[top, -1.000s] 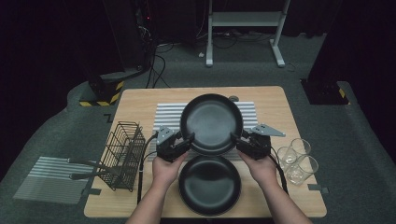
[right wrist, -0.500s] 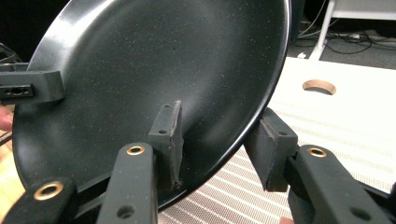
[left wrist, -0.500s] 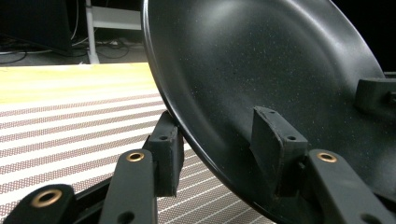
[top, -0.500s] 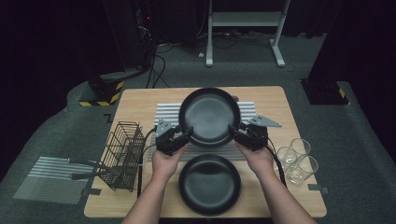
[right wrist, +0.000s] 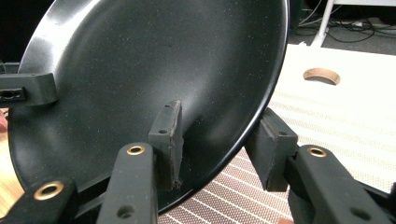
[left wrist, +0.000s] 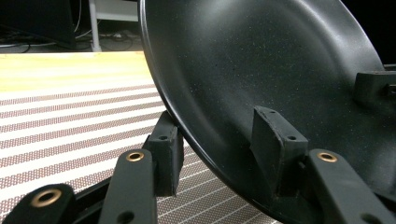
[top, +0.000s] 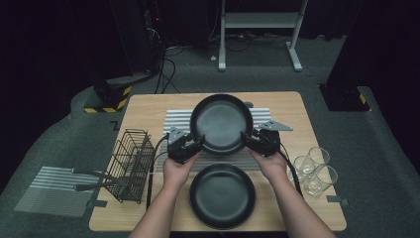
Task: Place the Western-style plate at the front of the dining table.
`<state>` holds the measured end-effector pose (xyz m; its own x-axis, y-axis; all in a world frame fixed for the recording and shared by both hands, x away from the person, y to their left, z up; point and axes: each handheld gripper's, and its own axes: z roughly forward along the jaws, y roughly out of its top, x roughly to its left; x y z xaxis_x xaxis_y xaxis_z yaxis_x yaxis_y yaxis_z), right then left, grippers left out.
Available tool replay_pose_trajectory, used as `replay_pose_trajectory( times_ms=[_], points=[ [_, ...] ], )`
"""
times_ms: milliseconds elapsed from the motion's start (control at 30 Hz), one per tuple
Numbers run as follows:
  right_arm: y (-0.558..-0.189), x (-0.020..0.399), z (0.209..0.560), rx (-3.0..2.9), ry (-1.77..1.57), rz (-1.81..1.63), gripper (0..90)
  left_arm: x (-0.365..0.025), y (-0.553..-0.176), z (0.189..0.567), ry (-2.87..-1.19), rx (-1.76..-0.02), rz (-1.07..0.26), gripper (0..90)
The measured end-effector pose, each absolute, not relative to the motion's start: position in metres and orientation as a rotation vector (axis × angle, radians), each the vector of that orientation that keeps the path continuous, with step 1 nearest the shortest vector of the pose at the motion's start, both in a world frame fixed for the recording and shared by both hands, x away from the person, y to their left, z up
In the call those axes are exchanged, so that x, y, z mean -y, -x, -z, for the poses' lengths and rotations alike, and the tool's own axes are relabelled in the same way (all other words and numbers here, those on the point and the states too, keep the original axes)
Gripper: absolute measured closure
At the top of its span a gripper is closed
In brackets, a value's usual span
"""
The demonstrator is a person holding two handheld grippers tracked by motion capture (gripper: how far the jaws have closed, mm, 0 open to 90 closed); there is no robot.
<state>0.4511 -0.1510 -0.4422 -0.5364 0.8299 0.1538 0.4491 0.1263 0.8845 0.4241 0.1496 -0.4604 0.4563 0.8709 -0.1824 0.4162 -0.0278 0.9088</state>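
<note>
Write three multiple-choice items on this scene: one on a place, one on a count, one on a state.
1. The wire basket stands at the table's
A. left edge
B. right edge
C. far edge

2. How many glasses?
A. one
B. three
C. five

3. The far plate is
A. flat on the mat
B. held by both grippers
C. stacked on the near plate

Key: A, the basket is at the high view's left; B, three stand together at right; B, the left gripper and right gripper clamp opposite rims.
</note>
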Motion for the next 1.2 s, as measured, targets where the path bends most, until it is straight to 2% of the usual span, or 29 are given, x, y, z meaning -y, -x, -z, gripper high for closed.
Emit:
replay_pose_trajectory(
  times_ms=[300, 333, 433, 467, 533, 1200],
  points=[
    [-0.457, 0.145, 0.453, -2.037, -1.248, -1.37, 57.2, -0.154, -0.432, 0.469, -1.657, -1.146, -0.527, 54.4],
    [-0.457, 0.145, 0.454, -2.039, -1.255, -1.367, 57.2, -0.151, -0.433, 0.472, -1.611, -1.167, -0.52, 54.4],
    [-0.459, 0.144, 0.458, -2.045, -1.262, -1.359, 57.2, -0.155, -0.436, 0.475, -1.664, -1.157, -0.513, 54.4],
    [-0.46, 0.144, 0.459, -2.052, -1.269, -1.353, 57.1, -0.151, -0.437, 0.478, -1.618, -1.173, -0.512, 54.4],
    [-0.462, 0.144, 0.463, -2.06, -1.274, -1.342, 57.2, -0.155, -0.438, 0.481, -1.662, -1.166, -0.501, 54.4],
    [-0.471, 0.133, 0.49, -2.111, -1.323, -1.279, 57.3, -0.163, -0.446, 0.514, -1.664, -1.223, -0.445, 54.4]
  ],
)
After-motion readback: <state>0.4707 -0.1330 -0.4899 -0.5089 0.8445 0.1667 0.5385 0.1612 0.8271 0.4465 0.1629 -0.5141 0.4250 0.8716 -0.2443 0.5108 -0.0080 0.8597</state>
